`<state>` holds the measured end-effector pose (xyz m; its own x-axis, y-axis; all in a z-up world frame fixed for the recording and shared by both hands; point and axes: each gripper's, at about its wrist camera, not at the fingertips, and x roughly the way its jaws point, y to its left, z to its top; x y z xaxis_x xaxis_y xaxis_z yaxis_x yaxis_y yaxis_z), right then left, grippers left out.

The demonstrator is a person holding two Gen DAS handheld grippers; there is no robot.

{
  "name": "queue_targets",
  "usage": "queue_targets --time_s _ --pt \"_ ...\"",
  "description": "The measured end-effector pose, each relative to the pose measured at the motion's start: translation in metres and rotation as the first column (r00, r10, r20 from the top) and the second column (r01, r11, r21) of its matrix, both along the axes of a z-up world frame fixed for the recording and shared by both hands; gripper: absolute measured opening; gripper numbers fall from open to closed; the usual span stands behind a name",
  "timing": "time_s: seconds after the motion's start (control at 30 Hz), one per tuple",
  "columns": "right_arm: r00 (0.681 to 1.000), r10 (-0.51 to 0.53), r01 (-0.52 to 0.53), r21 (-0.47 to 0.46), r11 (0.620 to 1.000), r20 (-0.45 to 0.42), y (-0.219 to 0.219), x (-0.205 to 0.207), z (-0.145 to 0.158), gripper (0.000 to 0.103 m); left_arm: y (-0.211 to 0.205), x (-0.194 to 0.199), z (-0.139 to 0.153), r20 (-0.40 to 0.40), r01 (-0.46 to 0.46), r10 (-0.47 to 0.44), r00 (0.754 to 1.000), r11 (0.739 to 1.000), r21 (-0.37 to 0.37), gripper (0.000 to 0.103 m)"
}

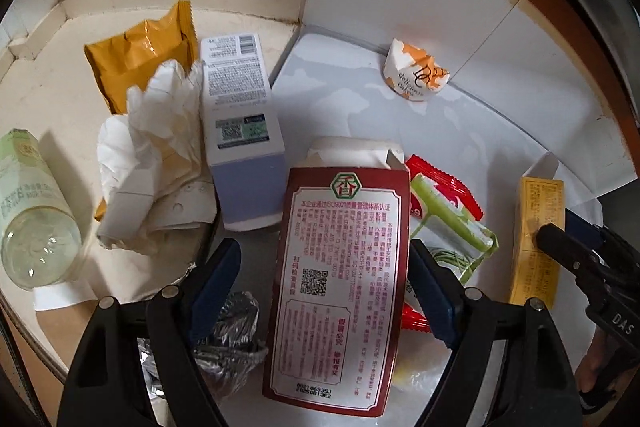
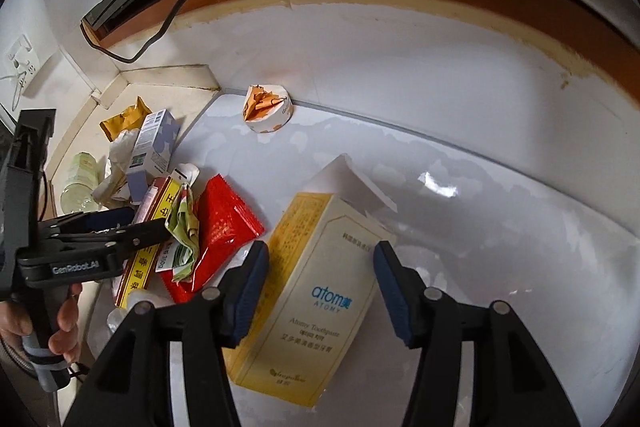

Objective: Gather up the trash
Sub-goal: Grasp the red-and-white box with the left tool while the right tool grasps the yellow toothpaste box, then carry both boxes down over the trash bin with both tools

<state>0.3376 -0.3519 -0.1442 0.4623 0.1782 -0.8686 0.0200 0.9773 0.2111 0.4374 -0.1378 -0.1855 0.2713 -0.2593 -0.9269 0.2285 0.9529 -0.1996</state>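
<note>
While both hands work over the white tabletop (image 2: 460, 99), the left gripper (image 1: 324, 259) stands apart around a red seasoning box (image 1: 340, 267); right pad close against the box edge, left pad clear. Right gripper (image 2: 318, 275) apart, straddling a yellow Atomy toothpaste box (image 2: 316, 303), gaps on both sides. Beside the red box: red wrapper (image 2: 224, 223), green wrapper (image 1: 456, 223). Farther left: lavender carton (image 1: 240, 131), crumpled tissue (image 1: 156, 147), orange packet (image 1: 140, 55), clear bottle (image 1: 32, 211). Crushed cake cup (image 2: 266, 109) lies apart near the wall.
</note>
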Motion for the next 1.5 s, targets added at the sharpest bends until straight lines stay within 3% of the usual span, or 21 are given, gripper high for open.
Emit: queue_targets --time_s 0.13,0.23,0.5,1.07,1.17,1.5 --pt "1.000 -0.009 0.009 0.008 1.000 -0.008 0.001 -0.001 -0.002 0.059 -0.004 -0.005 -0.003 0.020 0.000 -0.001 1.000 0.999 0.035 0.081" --pt "1.000 -0.019 0.019 0.003 1.000 -0.012 0.001 0.000 -0.003 0.061 -0.008 -0.012 -0.002 0.042 -0.001 -0.001 0.999 0.999 0.048 0.057" --pt "0.999 -0.033 0.033 -0.016 0.999 -0.018 0.003 0.002 -0.003 0.066 -0.002 -0.031 -0.001 0.057 -0.058 0.056 0.997 0.998 0.030 0.057" --pt "0.991 -0.038 0.051 0.094 0.994 -0.129 0.005 -0.010 -0.020 0.067 0.015 -0.078 0.043 0.173 -0.094 0.096 0.980 0.995 -0.023 0.057" --pt "0.992 -0.027 0.040 0.103 0.994 -0.120 0.009 -0.015 -0.020 0.051 0.016 -0.083 0.049 0.183 -0.098 0.103 0.978 0.995 -0.036 0.057" --pt "0.999 -0.005 0.001 0.104 0.995 0.038 0.015 -0.045 0.018 0.049 0.027 -0.121 0.077 0.223 -0.125 0.137 0.965 0.990 -0.064 0.057"
